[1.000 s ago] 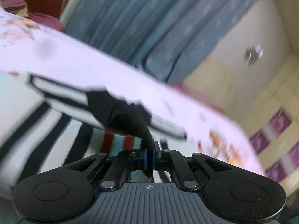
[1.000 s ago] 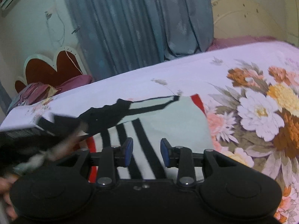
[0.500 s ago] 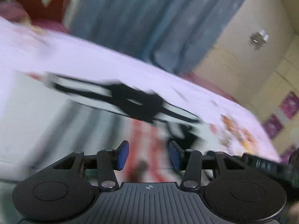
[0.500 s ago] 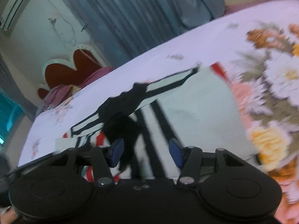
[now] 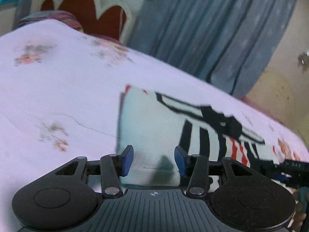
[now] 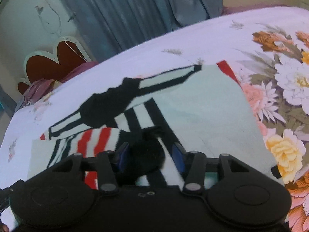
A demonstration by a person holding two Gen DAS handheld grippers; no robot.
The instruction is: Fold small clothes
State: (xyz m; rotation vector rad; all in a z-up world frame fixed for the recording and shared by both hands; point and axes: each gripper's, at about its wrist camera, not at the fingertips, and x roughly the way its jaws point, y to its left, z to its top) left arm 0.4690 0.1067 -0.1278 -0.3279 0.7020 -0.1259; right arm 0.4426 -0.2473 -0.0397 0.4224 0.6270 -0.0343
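Bedsheet [image 6: 135, 58], floral, on which the striped garment [image 6: 202, 112] is spread flat at centre. Soft, light cloth is judged best pinched at an edge. Left gripper [image 5: 153, 161]: released, pale hem at 6 o'clock between parted jaws. Right gripper [image 6: 149, 155]: closing around black fabric fold [image 6: 146, 154], not yet clamped.

White letters "DAS" on the right claw [image 5: 278, 172], blurred.
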